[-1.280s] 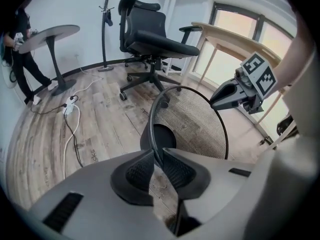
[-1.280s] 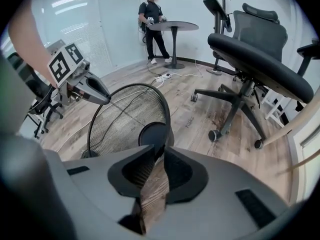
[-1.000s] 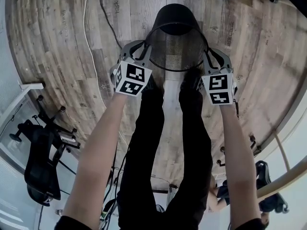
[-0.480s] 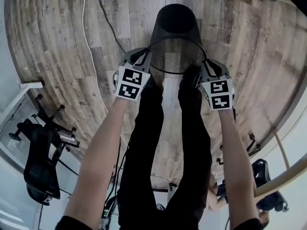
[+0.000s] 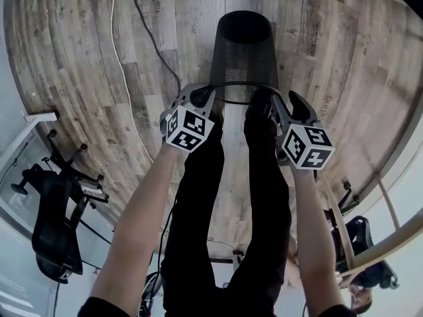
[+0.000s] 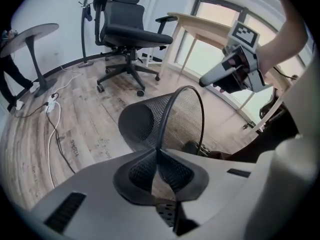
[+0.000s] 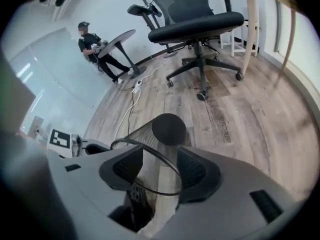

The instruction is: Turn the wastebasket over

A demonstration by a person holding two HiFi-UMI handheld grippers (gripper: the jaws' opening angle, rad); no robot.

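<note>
The black mesh wastebasket [image 5: 244,51] is tipped on the wood floor, with its closed bottom pointing away from me and its wire rim [image 5: 239,86] towards my feet. My left gripper [image 5: 210,98] is shut on the rim's left side; its jaws have just been closing, and in the left gripper view [image 6: 159,156] the pads pinch the wire. My right gripper [image 5: 280,105] is at the rim's right side and open. Its jaws have just been opening. In the right gripper view [image 7: 155,170] the rim wire [image 7: 150,156] runs loose between the parted pads.
My legs and dark shoes [image 5: 261,111] stand right behind the basket. Cables [image 5: 149,38] run over the floor to the left. An office chair [image 6: 130,34] and a light wooden desk [image 6: 210,24] stand beyond. A person [image 7: 92,44] is at a round table.
The basket has tipped further away, so its rim looks narrower and its side shows more. The right gripper has rolled and its jaws have parted. Both hands have shifted along the rim.
</note>
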